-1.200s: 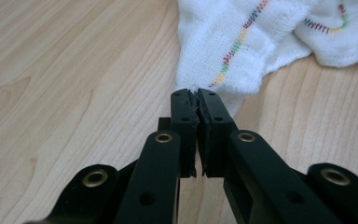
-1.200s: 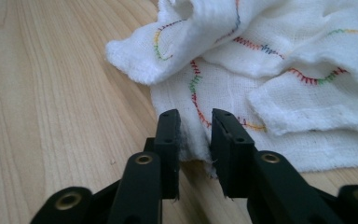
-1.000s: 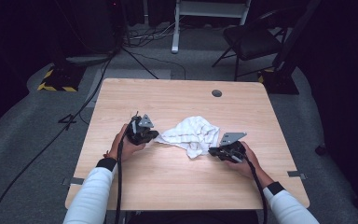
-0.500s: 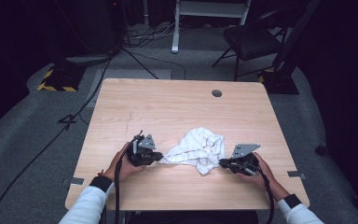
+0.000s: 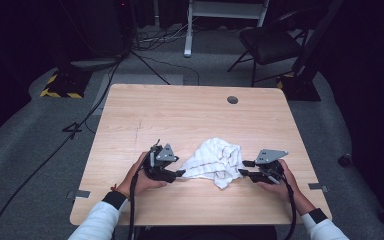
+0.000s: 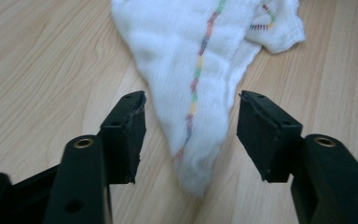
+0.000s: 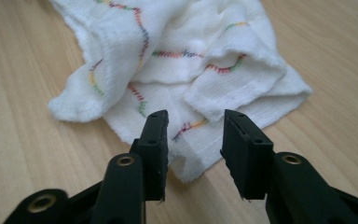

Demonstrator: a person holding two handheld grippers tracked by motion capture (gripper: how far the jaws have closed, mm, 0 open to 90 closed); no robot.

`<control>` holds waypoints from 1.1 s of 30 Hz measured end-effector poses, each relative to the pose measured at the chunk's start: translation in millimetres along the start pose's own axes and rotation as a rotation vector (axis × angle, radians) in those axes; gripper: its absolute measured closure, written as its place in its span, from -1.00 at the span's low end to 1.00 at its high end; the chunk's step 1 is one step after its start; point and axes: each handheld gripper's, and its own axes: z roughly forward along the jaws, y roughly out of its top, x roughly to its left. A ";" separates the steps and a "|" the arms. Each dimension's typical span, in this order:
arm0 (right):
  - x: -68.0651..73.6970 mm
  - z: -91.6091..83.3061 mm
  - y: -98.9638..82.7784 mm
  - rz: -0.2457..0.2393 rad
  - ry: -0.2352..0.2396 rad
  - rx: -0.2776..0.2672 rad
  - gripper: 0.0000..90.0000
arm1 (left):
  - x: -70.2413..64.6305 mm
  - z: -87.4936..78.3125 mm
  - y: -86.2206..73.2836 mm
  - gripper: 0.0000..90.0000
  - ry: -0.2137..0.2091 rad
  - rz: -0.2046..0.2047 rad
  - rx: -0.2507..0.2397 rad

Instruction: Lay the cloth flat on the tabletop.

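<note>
Near the front edge of the table point(image 5: 130, 125), between the person's two hands, a crumpled white cloth point(image 5: 215, 160) with coloured stitching lies slack on the wood. The left gripper point(image 5: 180, 173) sits at its left corner with jaws that have just been opening; in the left gripper view that corner point(image 6: 193, 130) lies between the spread pads, untouched. The right gripper point(image 5: 243, 168) faces the opposite edge, its jaws likewise just opened, parted over the hem point(image 7: 191, 140) without pressing it. I judge this to be a release after a drag or fold attempt, with a fresh grasp due next: each hand would need to pick a clean corner and close on a single layer, not a bunched fold. Beyond the cloth, the table runs bare to its far edge, apart from a small round cable hole point(image 5: 232, 100) near the far right corner, so there is plenty of room to spread the cloth away from the person.
</note>
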 end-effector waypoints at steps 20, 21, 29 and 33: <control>-13.1 41.8 15.7 0.033 -0.017 0.056 0.29 | -22.9 90.8 70.2 0.29 -0.010 0.213 0.109; -13.4 42.1 16.1 0.032 -0.018 0.058 0.36 | -20.2 88.6 69.3 0.43 -0.006 0.209 0.100; -15.5 33.8 16.2 0.001 -0.071 0.069 0.84 | 11.7 55.3 57.2 0.91 0.009 0.123 0.011; -21.4 24.2 14.4 0.019 -0.098 0.048 0.87 | 29.0 39.1 44.5 0.93 0.046 0.079 0.019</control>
